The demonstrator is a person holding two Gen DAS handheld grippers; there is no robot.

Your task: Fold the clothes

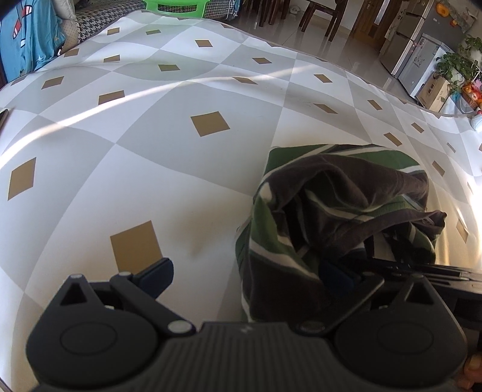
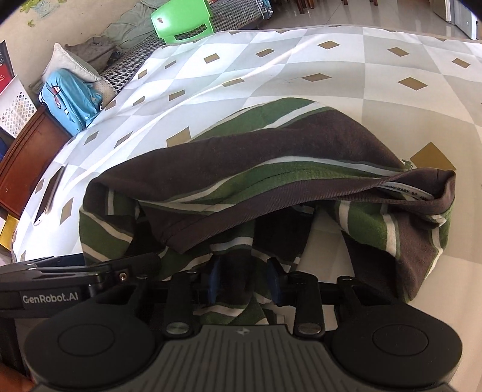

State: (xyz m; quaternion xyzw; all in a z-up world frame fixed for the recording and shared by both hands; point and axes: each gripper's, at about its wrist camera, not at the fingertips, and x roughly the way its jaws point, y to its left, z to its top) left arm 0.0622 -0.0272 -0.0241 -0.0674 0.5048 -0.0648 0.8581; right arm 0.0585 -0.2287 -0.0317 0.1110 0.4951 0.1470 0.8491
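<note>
1. The right gripper (image 2: pixel 244 282) is clenched on a fold of the brown, green and white striped knit garment (image 2: pixel 271 169), its blue-padded fingers (image 2: pixel 214 279) pinching the cloth between them.
2. The left gripper (image 1: pixel 245 276) is spread wide; one finger (image 1: pixel 156 276) sits over bare cloth, the other is tucked against the garment (image 1: pixel 346 193).
3. The garment lies bunched on the grey and white diamond-patterned tablecloth (image 2: pixel 301 45), collar band with a white label uppermost.
4. Beyond stand a bright green plastic chair (image 2: pixel 183 19) and a blue cushion (image 2: pixel 70 99).
</note>
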